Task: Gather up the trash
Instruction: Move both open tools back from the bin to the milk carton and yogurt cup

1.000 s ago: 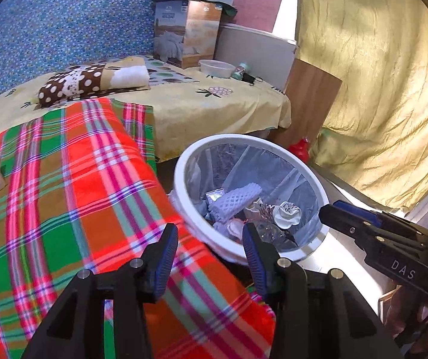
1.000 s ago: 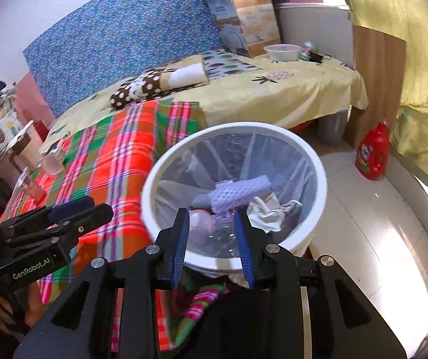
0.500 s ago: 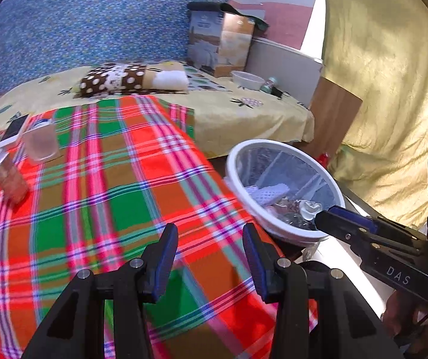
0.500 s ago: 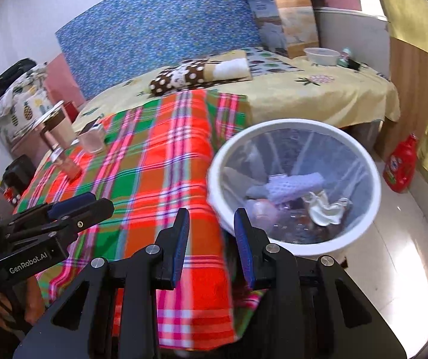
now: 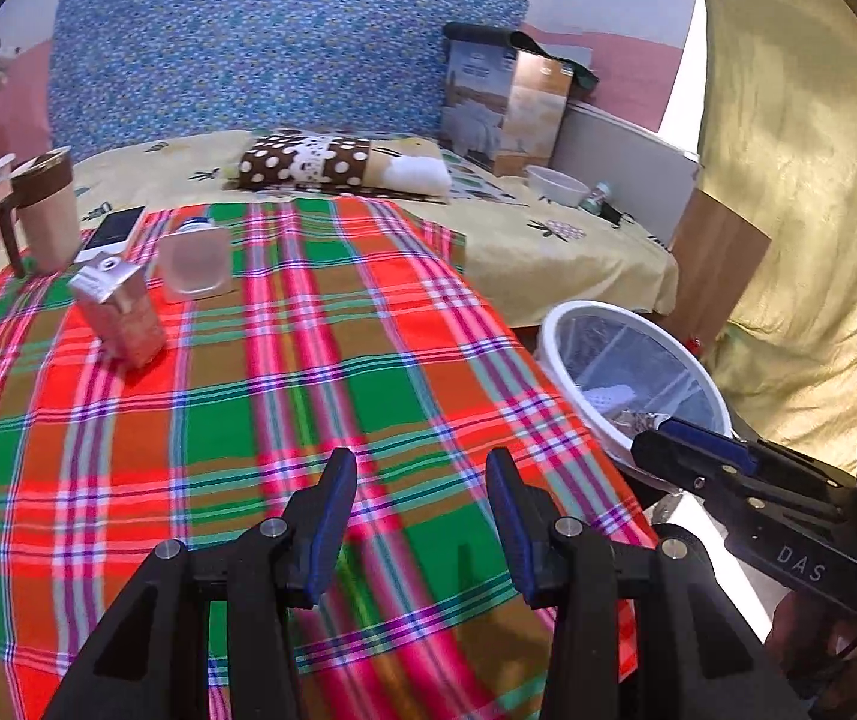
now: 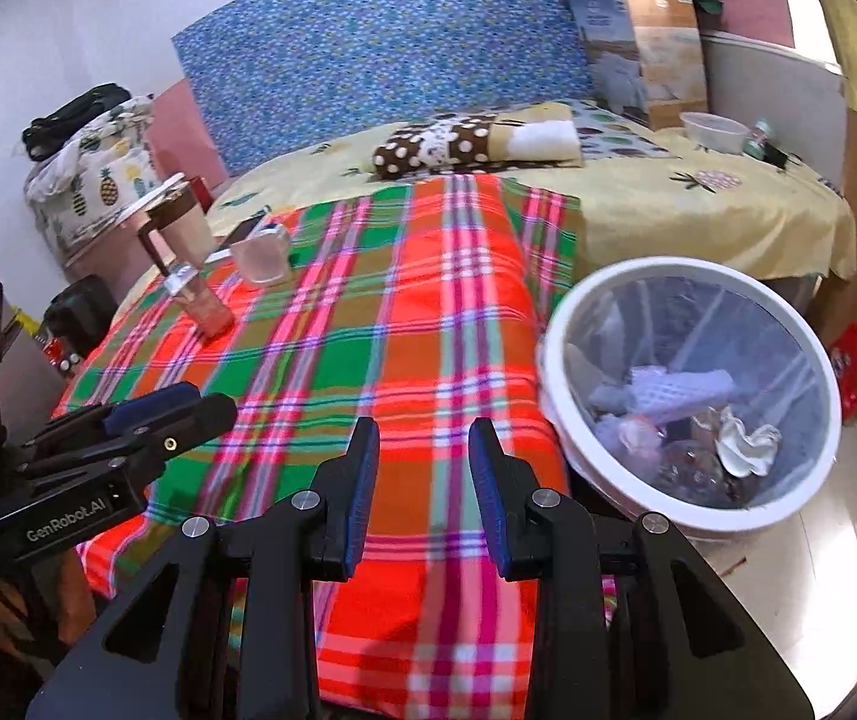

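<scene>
Reaching from here carries several risks, and the biggest sits with the bed (image 5: 548,252) itself: its plaid blanket (image 5: 284,372) is soft and loose, so anything standing on it can tip if a gripper drags the cloth.

Next is the trash bin (image 6: 689,396), on the floor at about 3 o'clock of the blanket in the right wrist view and already holding crumpled scraps; it stands just beside the bed's edge, and a careless swing of the right gripper (image 6: 422,468) could knock its white rim.

Likely trash lies at about 10 o'clock on the blanket: a small carton (image 5: 119,312), tilted, with a cloudy plastic cup (image 5: 194,264) just beside it. A mug (image 5: 38,210) and a phone (image 5: 110,228) stand near them, and either could be bumped or grabbed by mistake.

Both pairs of fingers are spread with nothing between them. The left gripper (image 5: 422,516) hangs over the near blanket, well apart from the carton. I judge a slanted, light carton may slip or crush if pinched off-centre.
</scene>
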Tool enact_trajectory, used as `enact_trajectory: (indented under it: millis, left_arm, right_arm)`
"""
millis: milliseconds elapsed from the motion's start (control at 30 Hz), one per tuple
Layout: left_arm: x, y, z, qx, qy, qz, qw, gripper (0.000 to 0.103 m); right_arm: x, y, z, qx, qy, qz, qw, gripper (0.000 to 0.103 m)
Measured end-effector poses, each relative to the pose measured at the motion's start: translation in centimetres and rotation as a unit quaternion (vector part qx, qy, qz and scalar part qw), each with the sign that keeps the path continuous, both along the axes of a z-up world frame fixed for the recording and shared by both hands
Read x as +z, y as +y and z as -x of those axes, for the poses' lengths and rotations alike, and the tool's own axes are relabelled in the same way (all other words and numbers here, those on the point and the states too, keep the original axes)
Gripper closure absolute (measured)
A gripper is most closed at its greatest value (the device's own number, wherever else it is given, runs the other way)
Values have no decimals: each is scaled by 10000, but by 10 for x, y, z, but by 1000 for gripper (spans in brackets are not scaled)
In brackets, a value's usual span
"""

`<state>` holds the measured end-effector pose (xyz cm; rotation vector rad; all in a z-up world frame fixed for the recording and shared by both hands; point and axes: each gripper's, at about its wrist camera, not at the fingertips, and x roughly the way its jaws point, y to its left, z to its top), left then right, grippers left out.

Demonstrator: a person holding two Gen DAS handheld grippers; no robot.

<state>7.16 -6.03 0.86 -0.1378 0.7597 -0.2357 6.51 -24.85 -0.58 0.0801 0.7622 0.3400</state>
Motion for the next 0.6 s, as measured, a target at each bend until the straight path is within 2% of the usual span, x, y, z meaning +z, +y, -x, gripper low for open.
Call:
enact_trajectory:
  millis: [400,600]
  left_arm:
    - [-4,28,-6,304,32,64,9995,58]
    - [-4,57,-20,651,38,140,9978,58]
  right_arm:
    - [2,30,-15,274,62,206,9994,70]
    - [7,46,-27,470,-17,286,9985,70]
